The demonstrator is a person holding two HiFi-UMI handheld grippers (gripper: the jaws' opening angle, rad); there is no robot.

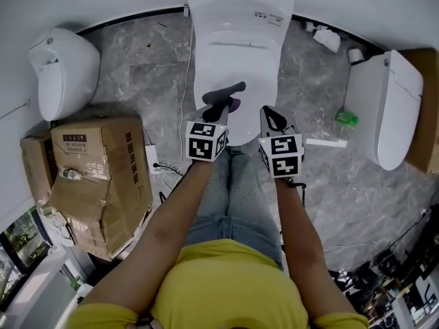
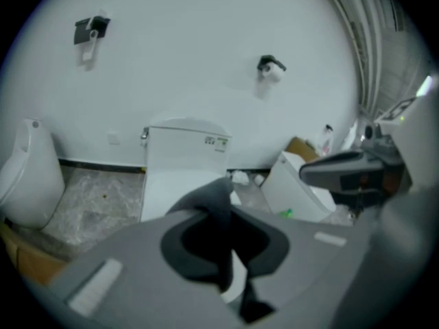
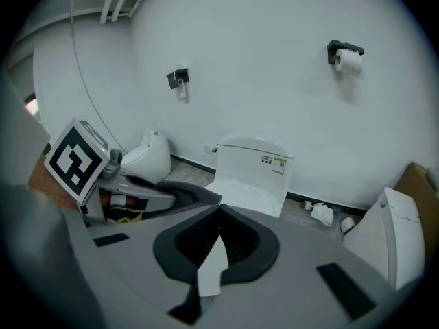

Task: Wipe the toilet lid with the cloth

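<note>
Hovering over the near end of the toilet lid, the left tongs clamp a grey cloth while the right tongs beside them are closed and empty.

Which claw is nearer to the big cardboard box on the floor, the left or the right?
Left. In the head view the left claw sits right of the cardboard box; the right claw is farther right, past the left one.

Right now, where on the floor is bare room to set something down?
The grey floor between the middle toilet and the white fixture, beyond the cardboard box, is bare. Right of the toilet is more crowded: a green object, a white strip.
</note>
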